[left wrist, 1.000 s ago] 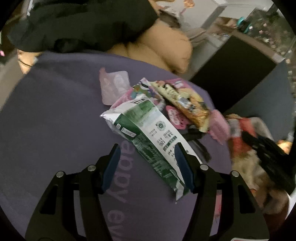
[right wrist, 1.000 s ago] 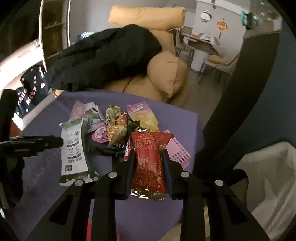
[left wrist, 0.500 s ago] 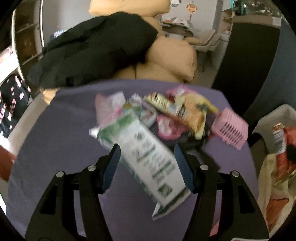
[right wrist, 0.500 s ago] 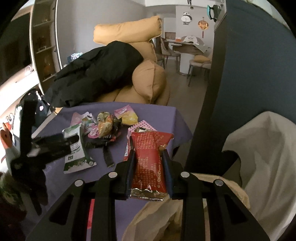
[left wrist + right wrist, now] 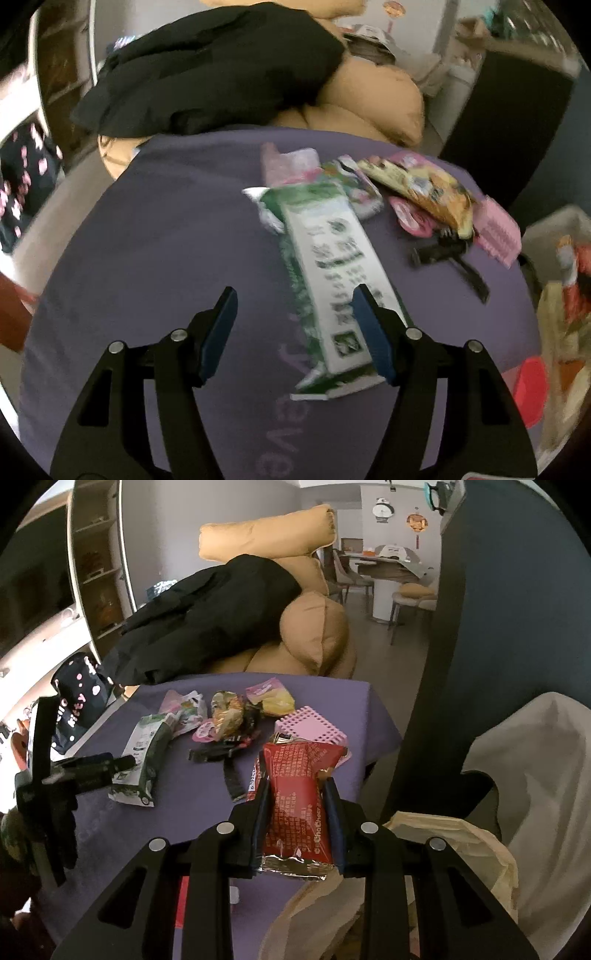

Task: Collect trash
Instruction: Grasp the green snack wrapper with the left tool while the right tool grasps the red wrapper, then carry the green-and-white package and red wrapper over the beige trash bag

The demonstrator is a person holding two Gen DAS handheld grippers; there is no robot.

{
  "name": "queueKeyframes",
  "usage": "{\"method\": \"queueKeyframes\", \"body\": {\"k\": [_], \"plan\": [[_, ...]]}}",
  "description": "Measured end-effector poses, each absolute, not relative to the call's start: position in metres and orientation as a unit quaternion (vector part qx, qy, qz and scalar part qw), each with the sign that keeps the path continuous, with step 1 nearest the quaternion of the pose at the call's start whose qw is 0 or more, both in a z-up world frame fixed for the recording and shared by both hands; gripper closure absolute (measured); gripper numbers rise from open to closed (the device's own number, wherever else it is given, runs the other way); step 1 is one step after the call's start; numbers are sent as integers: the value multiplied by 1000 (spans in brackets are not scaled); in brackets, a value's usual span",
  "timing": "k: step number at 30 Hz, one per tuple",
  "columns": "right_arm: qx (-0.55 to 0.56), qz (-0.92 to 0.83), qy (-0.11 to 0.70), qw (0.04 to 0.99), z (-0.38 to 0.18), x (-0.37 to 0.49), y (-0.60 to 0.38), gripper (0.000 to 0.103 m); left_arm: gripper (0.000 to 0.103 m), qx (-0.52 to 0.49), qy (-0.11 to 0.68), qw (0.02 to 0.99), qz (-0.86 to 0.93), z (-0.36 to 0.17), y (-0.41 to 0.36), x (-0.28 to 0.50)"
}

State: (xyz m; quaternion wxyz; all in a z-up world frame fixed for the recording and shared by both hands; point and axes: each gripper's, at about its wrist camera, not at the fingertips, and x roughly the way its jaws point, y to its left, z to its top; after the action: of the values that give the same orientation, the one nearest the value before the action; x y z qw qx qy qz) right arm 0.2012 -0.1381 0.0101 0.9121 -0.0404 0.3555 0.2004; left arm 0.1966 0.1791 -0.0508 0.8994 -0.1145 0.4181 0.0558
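Note:
A long green and white wrapper (image 5: 332, 258) lies on the purple cloth (image 5: 147, 240) of the table. My left gripper (image 5: 295, 317) hovers over its near end and its jaws are opening. The wrapper's end lies between them by the right finger, and neither pad presses on it. The right wrist view shows the same wrapper (image 5: 142, 746) with the left gripper (image 5: 122, 762) at it. My right gripper (image 5: 296, 784) is shut on a red snack wrapper (image 5: 299, 812) at the table's near right edge, above an open beige bag (image 5: 461, 842).
More trash is piled mid-table: a yellow snack packet (image 5: 424, 188), pink wrappers (image 5: 291, 166), a pink perforated square (image 5: 314, 727) and a black strap (image 5: 229, 764). A tan sofa (image 5: 314, 635) with a black coat (image 5: 207, 616) stands behind. White cloth (image 5: 535, 775) hangs at the right.
My right gripper carried the red wrapper from over the table to its right edge above the bag. My left gripper swung about over the green wrapper and its fingers now stand wider.

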Motion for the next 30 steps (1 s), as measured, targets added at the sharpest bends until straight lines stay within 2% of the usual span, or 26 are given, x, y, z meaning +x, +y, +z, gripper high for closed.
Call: {"method": "queueKeyframes", "body": {"k": [4, 16, 17, 21, 25, 30], "plan": [[-46, 205, 356, 911, 9, 202, -129, 75, 39, -178, 407, 895, 23, -42, 195, 204], [-58, 214, 354, 909, 6, 195, -120, 75, 37, -129, 456, 878, 67, -52, 173, 266], [-58, 213, 354, 909, 6, 194, -121, 75, 37, -128, 464, 874, 67, -55, 174, 267], [-50, 210, 355, 910, 6, 194, -126, 75, 51, -134, 468, 872, 56, -54, 174, 260], [-45, 212, 349, 912, 13, 190, -129, 75, 52, -136, 459, 877, 36, -41, 172, 244], [-44, 217, 322, 920, 36, 176, -130, 75, 53, -154, 404, 902, -4, 6, 164, 210]]}}
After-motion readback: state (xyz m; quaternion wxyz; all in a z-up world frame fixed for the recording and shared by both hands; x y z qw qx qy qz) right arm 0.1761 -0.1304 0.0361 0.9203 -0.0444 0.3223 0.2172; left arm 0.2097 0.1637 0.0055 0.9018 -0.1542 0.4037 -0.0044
